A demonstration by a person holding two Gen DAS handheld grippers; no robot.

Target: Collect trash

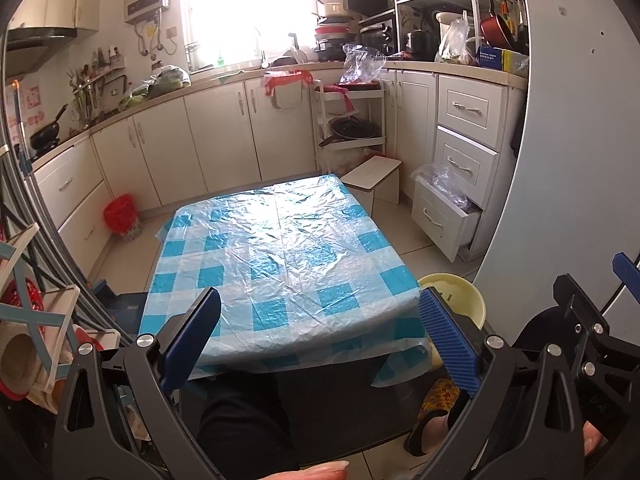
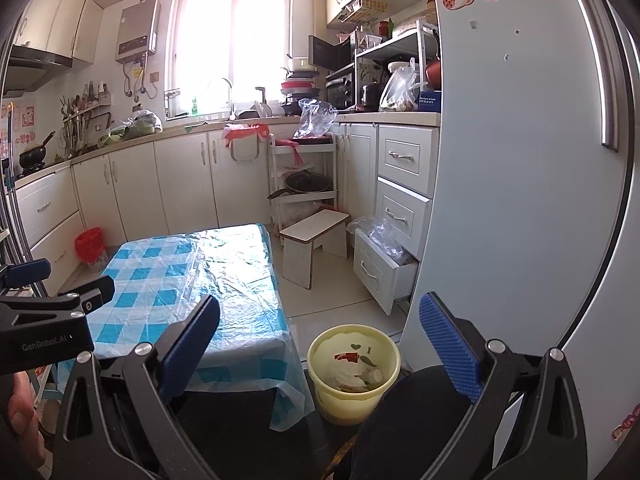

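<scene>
Both grippers, left gripper (image 1: 320,336) and right gripper (image 2: 320,340), hover with fingers wide and empty over the bare desk (image 1: 280,240); collecting seems finished, trash in the yellow bucket (image 2: 354,372) at right, so nothing more needs grasping.

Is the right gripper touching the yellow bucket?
Apart. The right wrist view shows the right gripper open and empty, with the yellow bucket standing on the floor well beyond its fingertips.

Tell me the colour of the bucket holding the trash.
Pale yellow bucket; clearest in the right wrist view.
</scene>
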